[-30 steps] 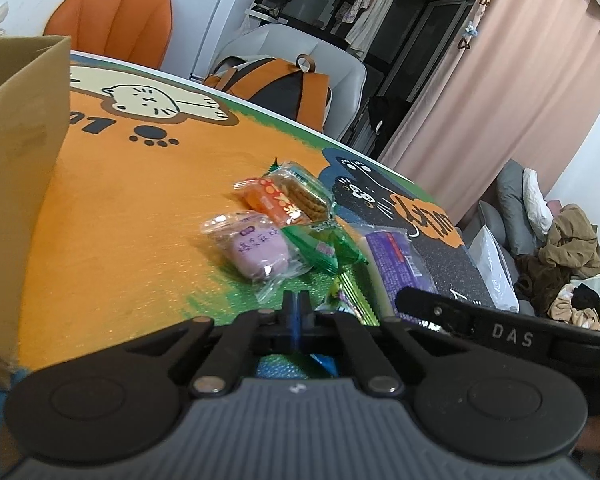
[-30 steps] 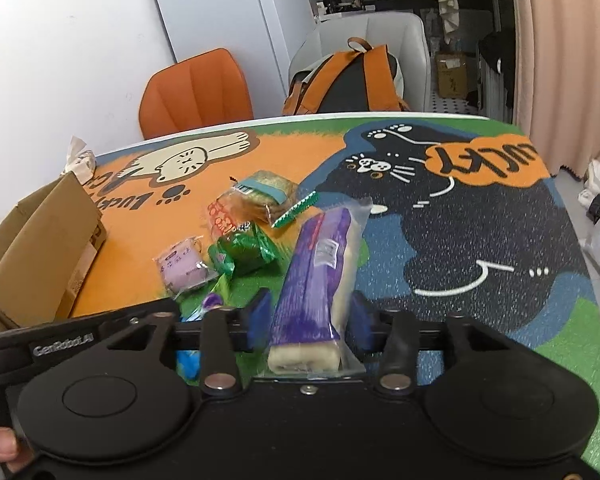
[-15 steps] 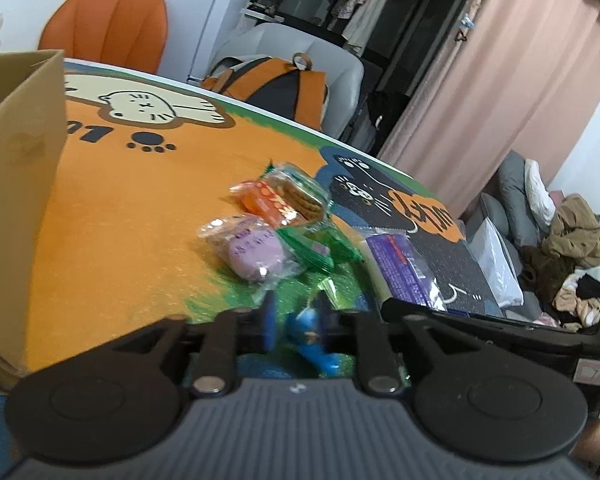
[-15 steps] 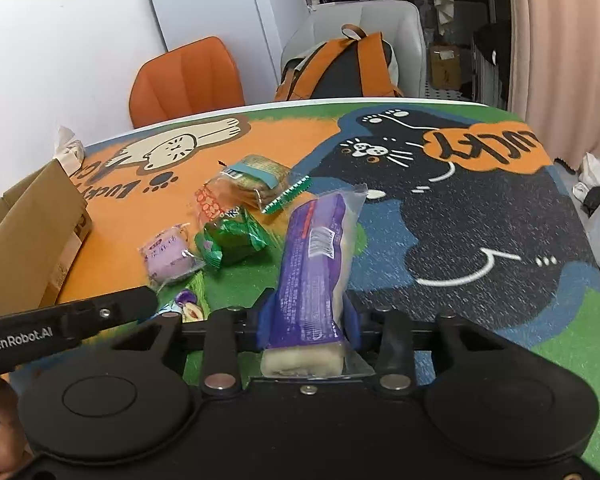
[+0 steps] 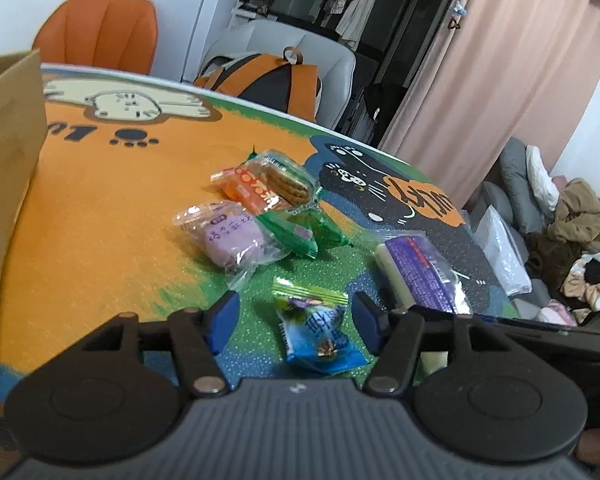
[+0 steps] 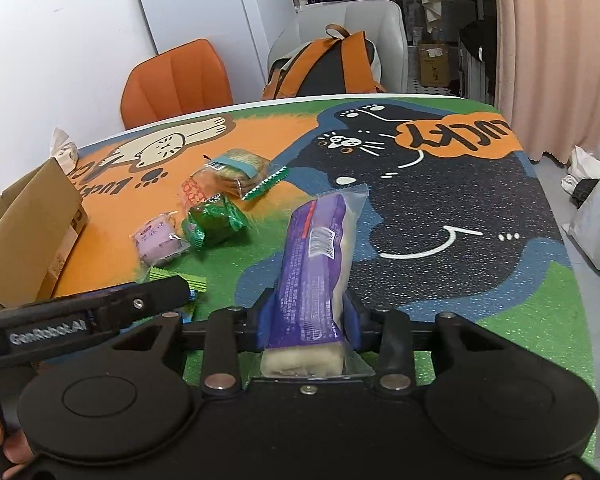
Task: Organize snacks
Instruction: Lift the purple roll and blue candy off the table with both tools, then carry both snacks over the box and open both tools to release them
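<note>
The right gripper (image 6: pixel 307 322) was clamped on the long purple soft-wrapped roll (image 6: pixel 314 264) near one end; the roll probably sags and crushes easily. The left gripper (image 5: pixel 296 322) jaws were opening around the small blue crinkly candy packet (image 5: pixel 320 338), light and slippery.

A long purple-wrapped roll (image 6: pixel 314 256) lies lengthwise on the mat. Beside it cluster a purple cake packet (image 5: pixel 230 236), green packet (image 5: pixel 296 232), cracker packet (image 5: pixel 276 182) and blue candy packet (image 5: pixel 320 332).
</note>
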{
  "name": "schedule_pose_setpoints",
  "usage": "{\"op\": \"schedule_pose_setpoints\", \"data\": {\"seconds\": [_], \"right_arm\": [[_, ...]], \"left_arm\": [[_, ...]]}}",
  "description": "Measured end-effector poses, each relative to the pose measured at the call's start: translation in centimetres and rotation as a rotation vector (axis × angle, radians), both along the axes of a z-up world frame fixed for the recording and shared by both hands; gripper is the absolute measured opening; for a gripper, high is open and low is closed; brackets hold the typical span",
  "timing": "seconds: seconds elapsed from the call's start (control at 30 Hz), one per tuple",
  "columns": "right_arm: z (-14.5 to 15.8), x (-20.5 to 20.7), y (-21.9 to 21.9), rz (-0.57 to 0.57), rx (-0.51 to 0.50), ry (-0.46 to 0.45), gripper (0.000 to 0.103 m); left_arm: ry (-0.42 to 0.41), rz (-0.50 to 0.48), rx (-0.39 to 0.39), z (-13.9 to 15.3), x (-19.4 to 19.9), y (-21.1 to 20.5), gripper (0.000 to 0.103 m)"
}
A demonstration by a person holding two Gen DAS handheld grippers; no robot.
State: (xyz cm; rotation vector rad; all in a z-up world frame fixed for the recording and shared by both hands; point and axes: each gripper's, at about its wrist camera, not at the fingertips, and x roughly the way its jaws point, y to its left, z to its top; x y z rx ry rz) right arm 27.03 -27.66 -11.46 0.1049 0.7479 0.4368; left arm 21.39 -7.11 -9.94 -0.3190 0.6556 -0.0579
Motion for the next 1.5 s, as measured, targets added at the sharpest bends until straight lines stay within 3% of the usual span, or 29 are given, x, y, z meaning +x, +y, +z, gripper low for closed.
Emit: {"op": "schedule_pose_setpoints", "data": {"seconds": [0.1, 0.17, 0.23, 0.3, 0.47, 0.53, 0.57, 0.67, 1.5], "right_arm": [[0.0, 0.0, 0.2, 0.007, -0.013, -0.005, 0.038], [0.1, -0.1, 0.5, 0.013, -0.021, -0.016, 0.039], [0.1, 0.0, 0.9, 0.014, -0.033, -0.028, 0.042], [0.0, 0.1, 1.2, 0.014, -0.044, -0.037, 0.048], [-0.2, 0.4, 2.2, 0.012, -0.071, -0.052, 0.05], [-0.2, 0.4, 2.5, 0.013, -0.09, -0.06, 0.046], [-0.2, 0.4, 2.6, 0.013, -0.103, -0.064, 0.037], [0.1, 0.5, 2.4, 0.022, -0.078, -0.047, 0.034], [7.4, -1.4, 6.5, 0.101, 0.05, -0.176, 0.032]], "left_arm": [[-0.006, -0.001, 0.051, -0.2, 0.0, -0.7, 0.049], [-0.005, -0.004, 0.084, -0.2, -0.1, -0.9, 0.036], [-0.007, -0.014, 0.086, -0.3, -0.1, -0.7, 0.034], [-0.005, -0.019, 0.077, -0.2, -0.1, -0.4, 0.033], [0.005, -0.002, 0.068, 0.0, -0.4, 0.3, 0.032], [-0.001, 0.004, 0.06, 0.2, -0.6, 0.5, 0.032], [-0.006, 0.006, 0.058, 0.4, -0.7, 0.6, 0.032], [-0.029, 0.01, 0.056, 1.2, -1.1, 0.8, 0.032], [-0.188, 0.124, 0.056, 9.8, -4.5, 6.3, 0.032]]}}
